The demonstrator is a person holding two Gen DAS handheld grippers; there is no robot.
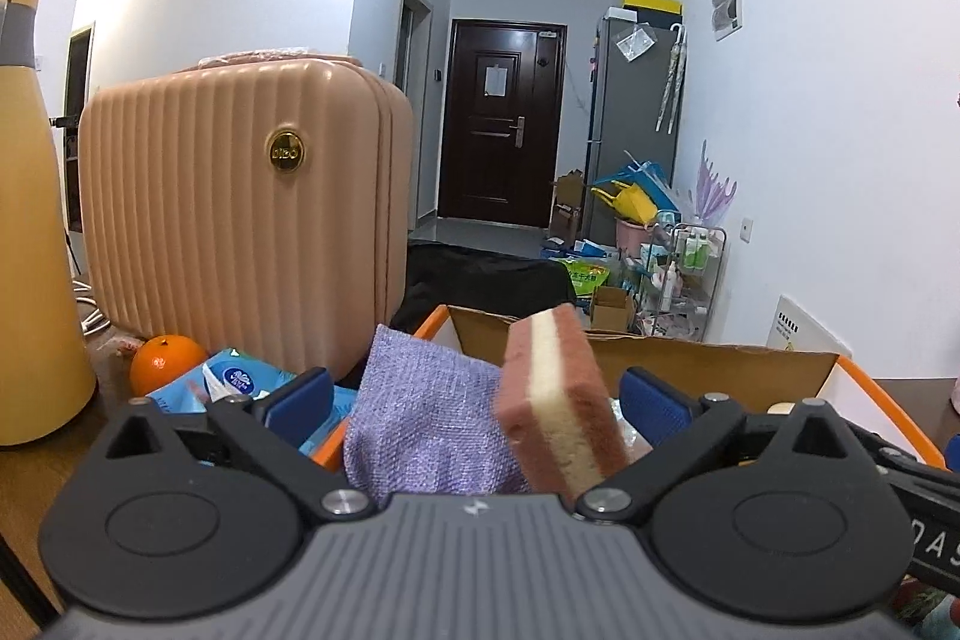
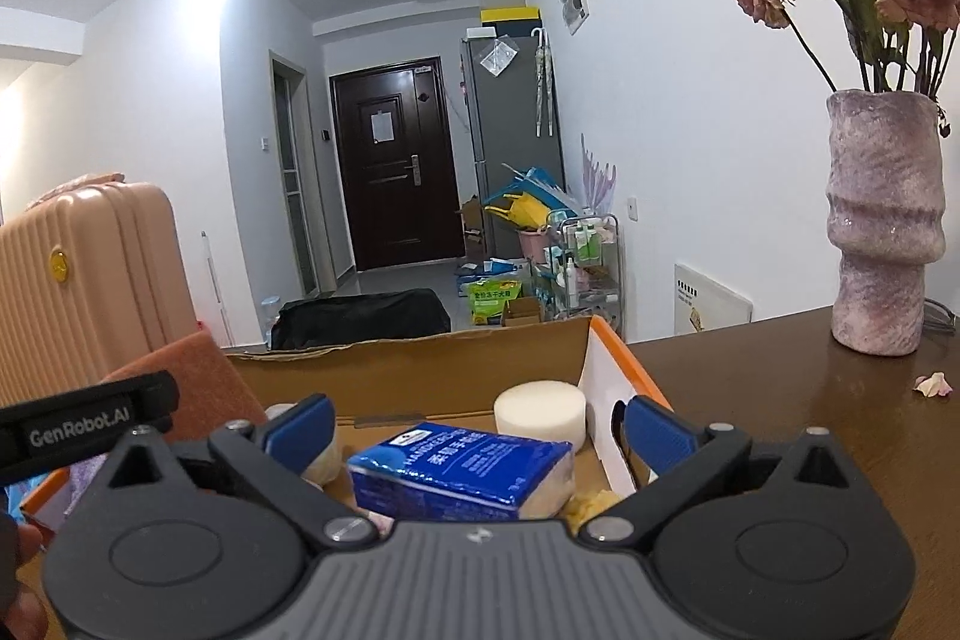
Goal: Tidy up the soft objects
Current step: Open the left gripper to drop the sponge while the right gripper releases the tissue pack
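Currently both jaws gape wide: left gripper (image 1: 474, 400) frames the purple cloth (image 1: 420, 430) and sponge (image 1: 561, 400), unpinched, right gripper (image 2: 477, 430) straddles the tissue pack (image 2: 459, 469), round sponge (image 2: 539, 415) at 1 o'clock, inside the cardboard box (image 2: 420, 370), presumably the collection bin.

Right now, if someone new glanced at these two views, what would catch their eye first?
Probably the pink-and-cream sponge tilted in mid-frame beside a purple cloth, between the open jaws of the left hand-held gripper. Next, the ribbed pink suitcase standing to its left on the table. In the right view, a blue tissue pack lies in the cardboard box, with a vase of wilted roses at far right.
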